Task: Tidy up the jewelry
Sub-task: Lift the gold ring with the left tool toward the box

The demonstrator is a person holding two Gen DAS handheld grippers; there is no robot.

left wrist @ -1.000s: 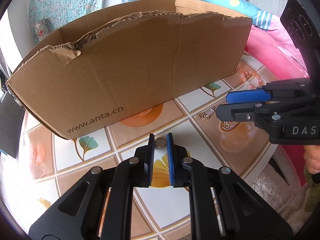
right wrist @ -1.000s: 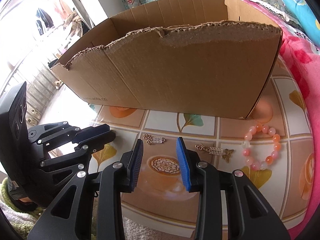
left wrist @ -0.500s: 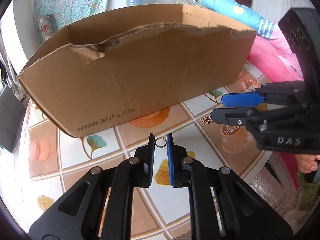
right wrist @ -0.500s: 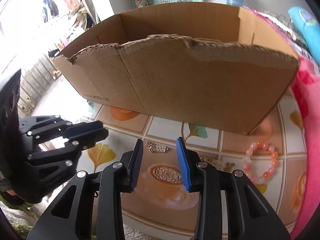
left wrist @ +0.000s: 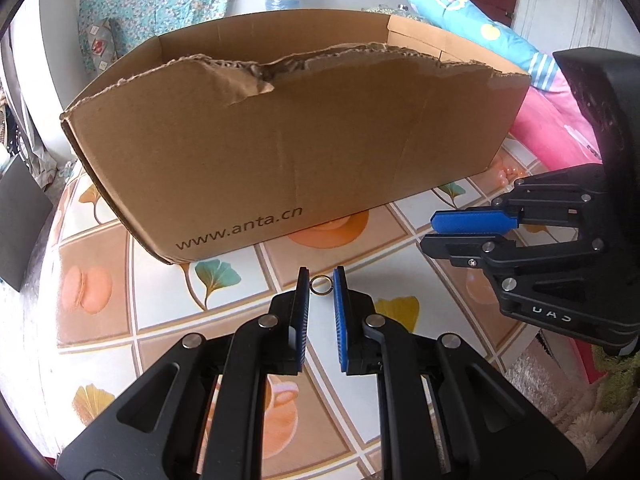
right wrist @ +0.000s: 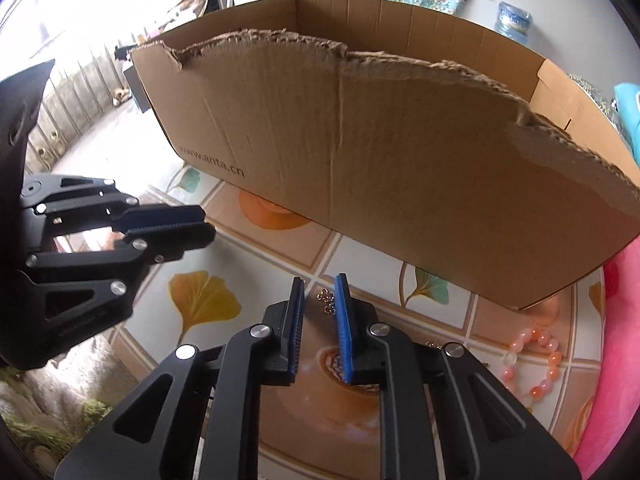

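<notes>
My left gripper (left wrist: 321,279) is shut on a small gold ring (left wrist: 321,285), held between its fingertips above the tiled tabletop, just in front of the torn cardboard box (left wrist: 296,148). My right gripper (right wrist: 319,289) has narrowed around a gold chain earring (right wrist: 327,300), which shows between its fingertips; whether the pads touch it I cannot tell. The right gripper also shows at the right of the left wrist view (left wrist: 468,226). A pink bead bracelet (right wrist: 538,364) lies on the table to the right. The box (right wrist: 400,152) stands open-topped behind both grippers.
The patterned tabletop (left wrist: 168,300) carries the box near its back. A second gold charm (right wrist: 434,345) peeks out beside the right gripper's arm. Pink bedding (left wrist: 552,128) lies to the right, and fluffy carpet (right wrist: 48,412) lies below the table's front edge.
Both grippers have risen and tilted, so the box top shows more. The left gripper lifted the ring off the table. The right gripper's jaws closed in around the chain earring.
</notes>
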